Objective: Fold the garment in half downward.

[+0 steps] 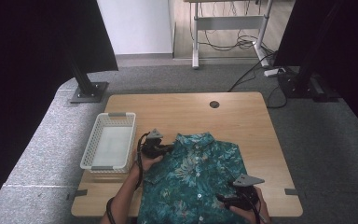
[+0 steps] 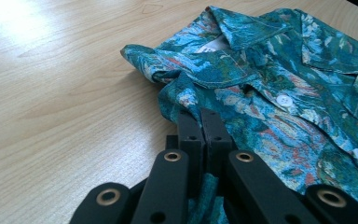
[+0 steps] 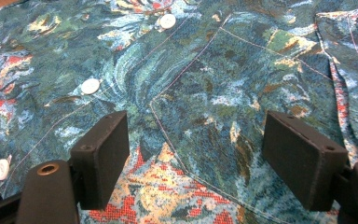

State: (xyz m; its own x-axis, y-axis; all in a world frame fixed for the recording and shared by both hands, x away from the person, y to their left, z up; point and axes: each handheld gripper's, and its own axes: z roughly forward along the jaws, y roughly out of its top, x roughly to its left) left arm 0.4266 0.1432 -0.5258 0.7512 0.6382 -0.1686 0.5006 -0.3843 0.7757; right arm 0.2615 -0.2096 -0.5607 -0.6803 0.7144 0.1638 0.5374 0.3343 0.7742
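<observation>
A teal floral button-up shirt lies front-up on the wooden table, collar toward the far side. My left gripper sits at the shirt's left shoulder. In the left gripper view its jaws are pressed together on a fold of the shirt fabric near the collar. My right gripper hovers over the shirt's lower right part. In the right gripper view its pads stand wide apart above the chest pocket, with white buttons to the left.
A white plastic basket stands at the table's left side, close to my left hand. A round cable hole sits near the far edge. Bare wood stretches left of the shirt. Black stands and cables lie on the floor beyond.
</observation>
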